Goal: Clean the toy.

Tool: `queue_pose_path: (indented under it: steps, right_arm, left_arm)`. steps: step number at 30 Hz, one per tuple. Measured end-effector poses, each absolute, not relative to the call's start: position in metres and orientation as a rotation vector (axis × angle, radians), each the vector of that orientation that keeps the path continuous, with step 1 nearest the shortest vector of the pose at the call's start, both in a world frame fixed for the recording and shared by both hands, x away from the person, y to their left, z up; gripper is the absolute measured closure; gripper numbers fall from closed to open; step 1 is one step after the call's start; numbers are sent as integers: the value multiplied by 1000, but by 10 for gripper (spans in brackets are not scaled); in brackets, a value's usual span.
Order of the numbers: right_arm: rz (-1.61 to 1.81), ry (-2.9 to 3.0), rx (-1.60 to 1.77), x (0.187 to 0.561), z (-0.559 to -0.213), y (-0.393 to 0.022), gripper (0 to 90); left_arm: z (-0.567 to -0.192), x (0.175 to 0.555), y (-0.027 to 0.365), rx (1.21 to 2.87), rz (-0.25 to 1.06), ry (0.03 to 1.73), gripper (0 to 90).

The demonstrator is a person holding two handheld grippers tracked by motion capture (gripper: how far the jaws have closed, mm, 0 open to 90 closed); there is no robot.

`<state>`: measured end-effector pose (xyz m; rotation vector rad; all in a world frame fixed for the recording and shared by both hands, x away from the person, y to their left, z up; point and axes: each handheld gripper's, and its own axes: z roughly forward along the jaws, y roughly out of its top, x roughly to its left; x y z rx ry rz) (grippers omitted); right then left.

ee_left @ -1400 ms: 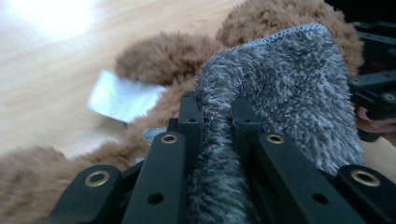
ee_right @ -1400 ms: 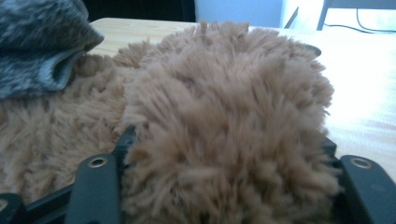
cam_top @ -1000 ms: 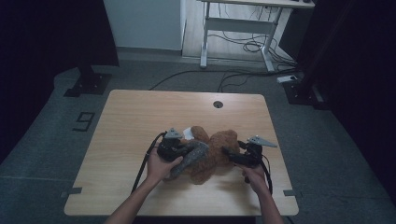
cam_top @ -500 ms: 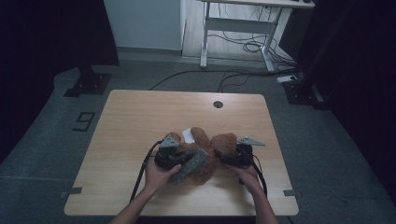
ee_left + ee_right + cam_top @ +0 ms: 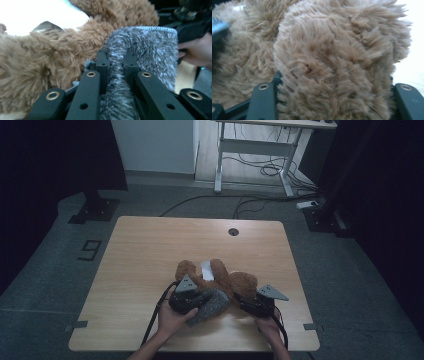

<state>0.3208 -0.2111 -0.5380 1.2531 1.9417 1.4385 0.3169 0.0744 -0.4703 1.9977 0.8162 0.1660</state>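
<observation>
Left tool (image 5: 200, 302), in the lower centre of the high view, has its jaws pressed together on a fold of grey fuzzy cloth (image 5: 212, 301); in the left gripper view the cloth (image 5: 147, 57) rises between the two black jaws and drapes to the right of them. Right tool (image 5: 248, 301), lower right of centre in the high view, has just been closing its jaws, and in the right gripper view a thick lobe of the brown teddy bear (image 5: 337, 62) sits between them; whether the pads already press on the fur cannot be told. In the high view the teddy bear (image 5: 227, 280) lies on the wooden bench (image 5: 145, 255) in the lower middle of the frame, between and just above the two tools, with a white patch (image 5: 206, 269) showing near its top. The grey cloth lies against the bear's lower left side, touching the fur. A hand (image 5: 172, 320) grips the left tool from the bottom edge.
</observation>
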Motion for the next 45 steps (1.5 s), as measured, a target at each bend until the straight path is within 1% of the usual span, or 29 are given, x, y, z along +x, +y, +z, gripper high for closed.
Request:
queue_pose_path:
  steps: [5, 8, 10, 12, 14, 16, 19, 26, 30, 35, 37, 39, 42, 45]
  right_arm:
    - [1441, 1936, 1257, 321, -540, -213, 375]
    - [1435, 1930, 1250, 319, -540, -212, 374]
    - [1434, 1924, 1250, 318, -540, -212, 373]
    - [1427, 1921, 1245, 317, -541, -212, 371]
    - [1425, 1916, 1246, 316, -541, -211, 370]
    - [1415, 1919, 1238, 316, -541, -211, 368]
    - [1412, 1919, 1225, 315, -541, -209, 366]
    - [1414, 1912, 1234, 314, -541, -208, 364]
    - [1426, 1906, 1238, 315, -541, -208, 360]
    - [1419, 1903, 1239, 315, -541, -208, 360]
    - [1419, 1900, 1239, 314, -541, -208, 360]
    - [1417, 1898, 1239, 314, -541, -208, 361]
    - [1412, 1898, 1237, 314, -542, -208, 361]
    - [1401, 1891, 1233, 313, -541, -207, 361]
  left_arm:
    - [-438, 328, 56, 1986, 206, 788, 780]
    - [-424, 341, 35, 1982, 205, 776, 779]
    - [-421, 350, 17, 2004, 205, 774, 778]
    - [-426, 358, -1, 2068, 262, 782, 777]
    - [-437, 365, -8, 2102, 239, 807, 778]
    - [-447, 367, -2, 2095, 237, 815, 781]
    - [-450, 367, 21, 2053, 219, 849, 784]
    - [-451, 364, 85, 2025, 278, 955, 785]
    - [-468, 366, 121, 2009, 300, 1057, 785]
    - [-484, 371, 148, 1992, 280, 1157, 786]
    - [-482, 371, 154, 1957, 254, 1163, 786]
    - [-473, 370, 151, 1941, 266, 1137, 786]
    - [-450, 366, 138, 1920, 286, 1068, 786]
    - [-426, 363, 112, 1910, 280, 976, 786]
